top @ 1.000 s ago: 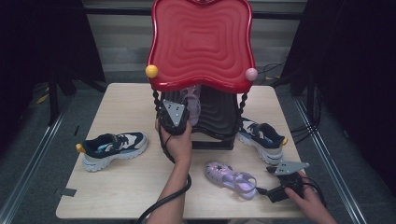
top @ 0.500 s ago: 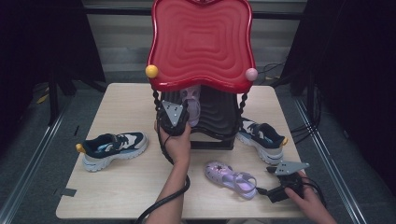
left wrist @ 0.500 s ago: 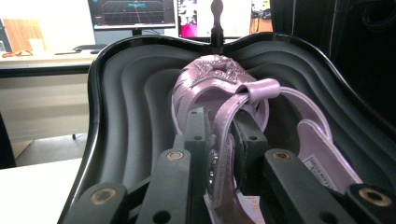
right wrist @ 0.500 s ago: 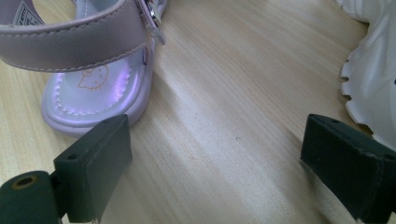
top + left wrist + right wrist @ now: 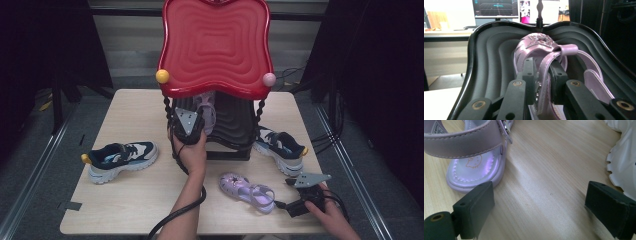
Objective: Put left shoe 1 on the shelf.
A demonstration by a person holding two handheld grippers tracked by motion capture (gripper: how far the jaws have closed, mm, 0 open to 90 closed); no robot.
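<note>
Dim, dark surroundings — soft overhead light, close foregrounds slightly blurred

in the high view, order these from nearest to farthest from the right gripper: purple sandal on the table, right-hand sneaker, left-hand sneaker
Measured from the right gripper:
1. Purple sandal on the table, just to its left near the front edge.
2. Right-hand sneaker, just behind it by the black tray; close to the sandal in distance, so this ranking is tentative.
3. Left-hand sneaker, far across the table on its left side.

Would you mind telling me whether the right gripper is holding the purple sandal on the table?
No, the right gripper stands open over bare table, with the purple sandal lying just beyond one jaw, not between them.
</note>
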